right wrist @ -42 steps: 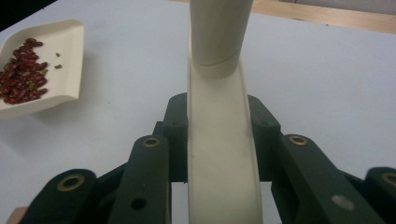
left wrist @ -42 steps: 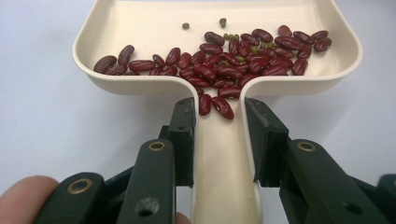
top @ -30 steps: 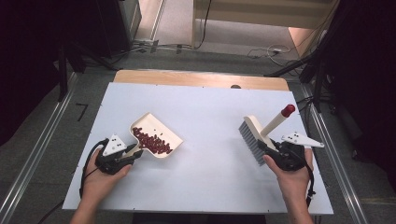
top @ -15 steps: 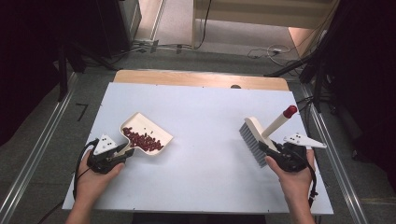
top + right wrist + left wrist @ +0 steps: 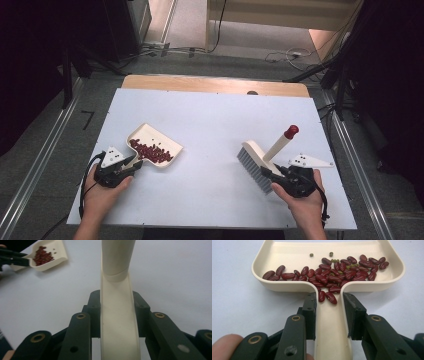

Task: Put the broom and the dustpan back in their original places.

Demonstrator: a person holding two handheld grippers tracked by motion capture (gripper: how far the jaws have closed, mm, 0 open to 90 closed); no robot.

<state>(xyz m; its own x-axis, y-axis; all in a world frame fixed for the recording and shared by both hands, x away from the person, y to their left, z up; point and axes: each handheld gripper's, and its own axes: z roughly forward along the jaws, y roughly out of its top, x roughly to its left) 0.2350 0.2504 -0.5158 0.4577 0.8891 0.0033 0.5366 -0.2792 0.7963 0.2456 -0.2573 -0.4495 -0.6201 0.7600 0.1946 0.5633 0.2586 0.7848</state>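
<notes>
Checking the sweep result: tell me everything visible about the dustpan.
The dustpan is cream, plastic-looking, with a shallow tray, raised rounded walls and a channel-shaped handle. It sits at the table's front left, its open lip pointing away from the person. The left tool is clamped on the handle from both sides. Dark red kidney beans lie heaped at the handle end, a few spilling into the channel, with some small green beans among them.
</notes>
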